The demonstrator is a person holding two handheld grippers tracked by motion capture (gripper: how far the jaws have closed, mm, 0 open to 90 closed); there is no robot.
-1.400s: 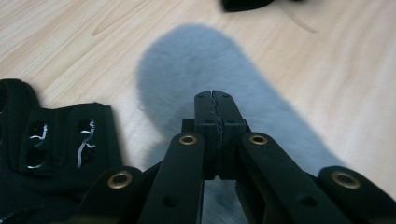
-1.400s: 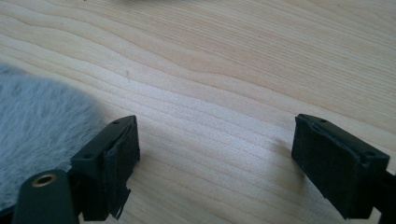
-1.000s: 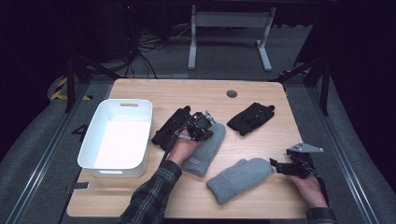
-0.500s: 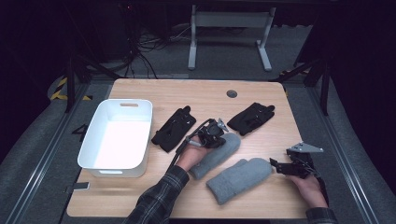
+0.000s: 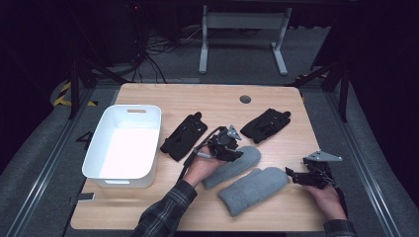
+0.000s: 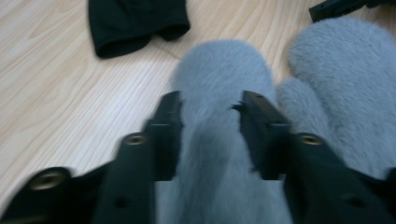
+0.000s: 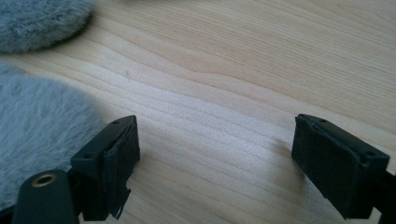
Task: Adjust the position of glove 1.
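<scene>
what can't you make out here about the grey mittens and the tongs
- Cuff end of the fluffy grey mitten nearer the tray: in the high view, the left tongs and hand cover it.
- Whether the left tongs, jaws just opening, press that mitten: the left gripper view is blurred.
- Second fluffy grey mitten: cut off by the left edge of the right gripper view.
- Right tongs pads: too small in the high view.

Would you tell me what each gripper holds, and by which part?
Nothing is gripped: the left gripper, jaws just opening, straddles the fluffy grey mitten unpressed; the right gripper is open.
</scene>
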